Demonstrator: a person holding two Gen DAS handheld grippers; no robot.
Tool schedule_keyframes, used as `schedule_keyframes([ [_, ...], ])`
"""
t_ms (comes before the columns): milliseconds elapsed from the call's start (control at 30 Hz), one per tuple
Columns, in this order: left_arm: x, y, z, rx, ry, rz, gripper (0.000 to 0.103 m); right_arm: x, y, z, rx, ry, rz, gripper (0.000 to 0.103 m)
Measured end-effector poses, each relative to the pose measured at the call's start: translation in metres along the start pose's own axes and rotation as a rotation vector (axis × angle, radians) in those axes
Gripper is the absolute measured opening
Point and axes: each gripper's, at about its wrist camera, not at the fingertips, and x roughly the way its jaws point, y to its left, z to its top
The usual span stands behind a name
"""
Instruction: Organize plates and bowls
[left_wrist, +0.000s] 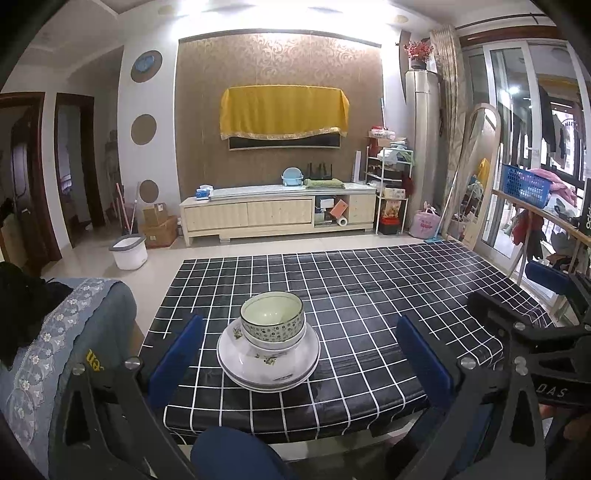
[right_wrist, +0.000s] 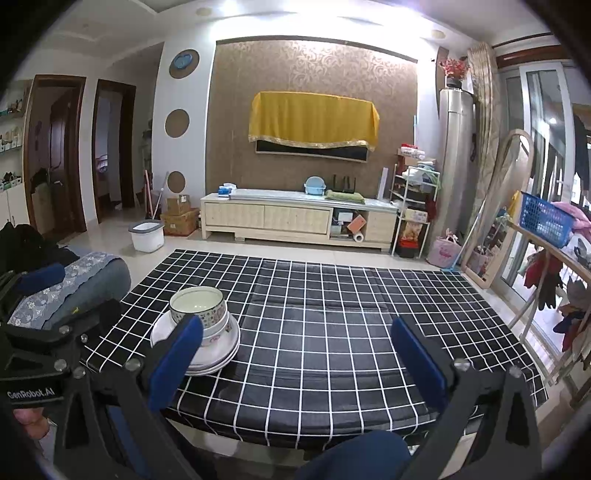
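A stack of white plates (left_wrist: 268, 363) with floral marks sits on the black checked table (left_wrist: 369, 306) near its front left. Two bowls (left_wrist: 272, 320) are nested on top; the upper one has a patterned band. My left gripper (left_wrist: 299, 341) is open and empty, its blue fingers (left_wrist: 177, 360) wide on either side of the stack, held back from it. In the right wrist view the stack (right_wrist: 201, 341) is at the left, partly behind that gripper's left finger (right_wrist: 177, 360). My right gripper (right_wrist: 295, 343) is open and empty over the table's front edge.
A cushioned chair (left_wrist: 55, 350) stands left of the table. A wooden rack with a blue basket (right_wrist: 543, 218) stands to the right. Beyond the table are a TV cabinet (left_wrist: 277, 210) and a white bucket (left_wrist: 129, 251) on the floor.
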Motion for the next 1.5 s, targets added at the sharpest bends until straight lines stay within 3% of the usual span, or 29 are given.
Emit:
schedule_keyframes([
  [400, 0.0038, 0.0042, -0.0009, -0.018, 0.027, -0.034, 0.103, -0.0019, 0.0025, 0.0009, -0.014, 0.003, -0.017, 0.103],
  [1500, 0.0074, 0.0100, -0.0017, -0.031, 0.040, -0.040, 0.103, -0.0007, 0.0064, 0.0032, -0.030, 0.019, -0.049, 0.103],
])
